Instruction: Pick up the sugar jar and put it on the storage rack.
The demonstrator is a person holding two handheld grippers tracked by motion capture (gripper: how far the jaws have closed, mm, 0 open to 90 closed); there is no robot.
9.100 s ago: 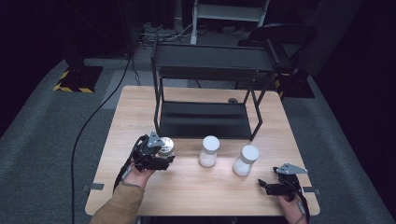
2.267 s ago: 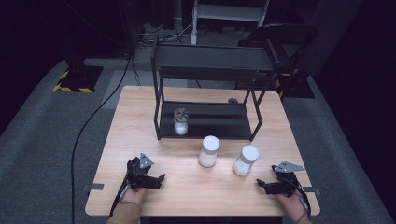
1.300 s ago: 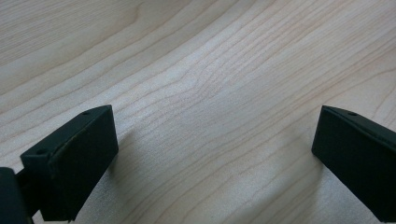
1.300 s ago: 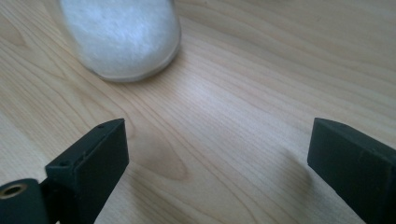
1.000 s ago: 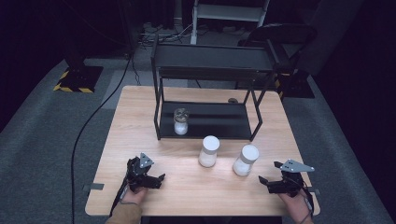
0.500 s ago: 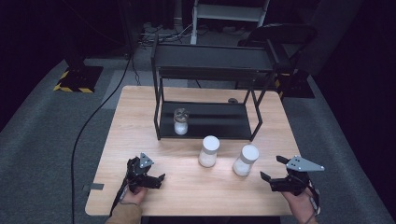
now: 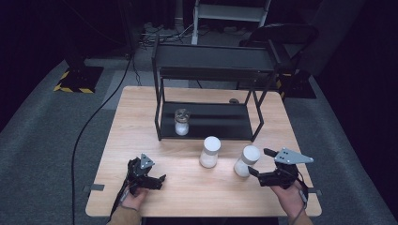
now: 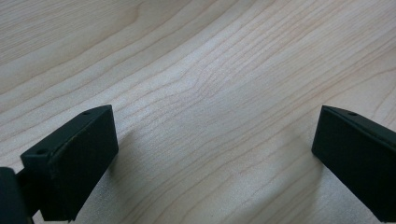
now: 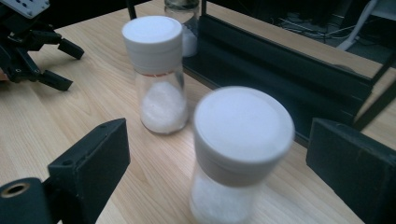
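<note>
The right gripper (image 7: 257, 161), jaws wide and empty, faces the nearest white-capped jar (image 7: 246, 161) before the black shelf rack (image 7: 211, 89): likely light, slippery glass, best gripped below its cap.

Both grippers sit near the table's front edge, left gripper (image 7: 157, 179) and right gripper (image 7: 260, 162) each with jaws spread wide.

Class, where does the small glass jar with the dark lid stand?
High view: the small glass jar with the dark lid stands at the left end of the black metal rack's lower shelf.
</note>
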